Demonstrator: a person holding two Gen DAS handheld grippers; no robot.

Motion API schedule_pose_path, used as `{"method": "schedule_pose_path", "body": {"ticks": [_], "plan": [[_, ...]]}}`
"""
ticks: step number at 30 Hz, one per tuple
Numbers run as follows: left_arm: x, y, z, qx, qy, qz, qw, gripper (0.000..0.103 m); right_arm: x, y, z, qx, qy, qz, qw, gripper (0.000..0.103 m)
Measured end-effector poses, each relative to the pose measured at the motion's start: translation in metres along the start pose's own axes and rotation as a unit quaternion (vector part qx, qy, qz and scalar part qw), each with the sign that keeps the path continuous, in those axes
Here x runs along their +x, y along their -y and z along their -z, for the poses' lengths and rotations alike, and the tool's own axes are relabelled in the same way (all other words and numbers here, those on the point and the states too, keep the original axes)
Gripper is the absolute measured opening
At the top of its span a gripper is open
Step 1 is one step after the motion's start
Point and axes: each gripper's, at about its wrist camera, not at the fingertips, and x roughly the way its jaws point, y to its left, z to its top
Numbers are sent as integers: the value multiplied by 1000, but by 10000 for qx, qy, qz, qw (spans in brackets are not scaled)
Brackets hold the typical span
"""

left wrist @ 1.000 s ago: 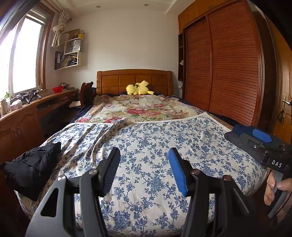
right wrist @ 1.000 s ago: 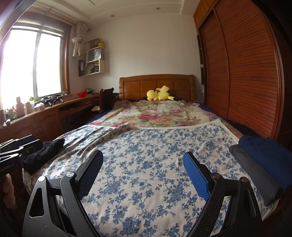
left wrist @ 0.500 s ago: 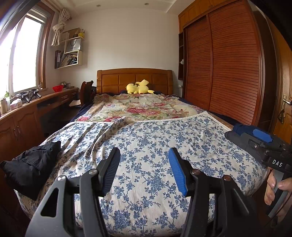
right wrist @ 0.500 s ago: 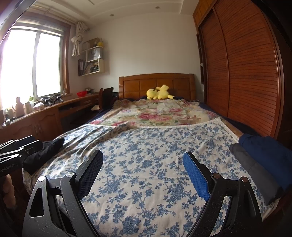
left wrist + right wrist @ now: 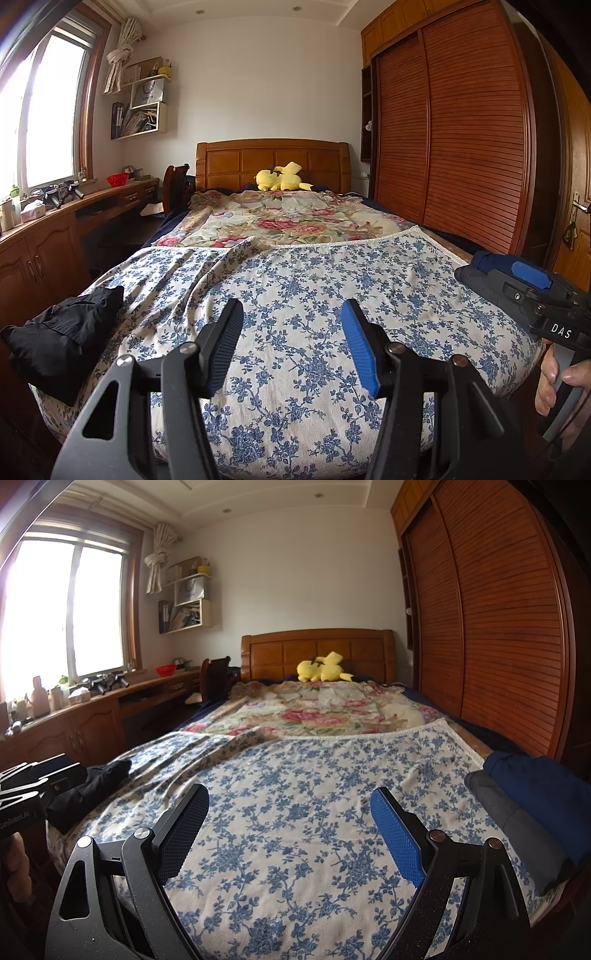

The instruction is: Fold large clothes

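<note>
A crumpled black garment (image 5: 62,339) lies on the near left corner of the bed; it also shows in the right wrist view (image 5: 92,790). Folded dark blue clothes (image 5: 543,794) and grey clothes (image 5: 517,827) lie stacked at the bed's right edge. My left gripper (image 5: 291,332) is open and empty above the foot of the blue-flowered bedspread (image 5: 314,288). My right gripper (image 5: 291,816) is open wide and empty above the same spread (image 5: 295,775). The right gripper's body shows at the right of the left wrist view (image 5: 535,295).
A yellow plush toy (image 5: 282,177) lies by the wooden headboard (image 5: 273,158). A rose-patterned quilt (image 5: 280,221) covers the far half. A wooden desk (image 5: 55,236) runs along the left wall. Sliding wardrobe doors (image 5: 461,140) stand on the right.
Both grippers have dipped very slightly toward the bed. Neither jaw has opened or shut, and the clothes have not moved.
</note>
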Motion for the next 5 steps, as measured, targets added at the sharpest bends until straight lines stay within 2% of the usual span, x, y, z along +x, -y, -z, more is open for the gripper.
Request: {"method": "schedule_pose_path", "body": {"ticks": [5], "plan": [[0, 0, 0, -5, 3, 3, 10000, 55, 0, 0, 1, -2, -1, 3, 10000, 91]]}}
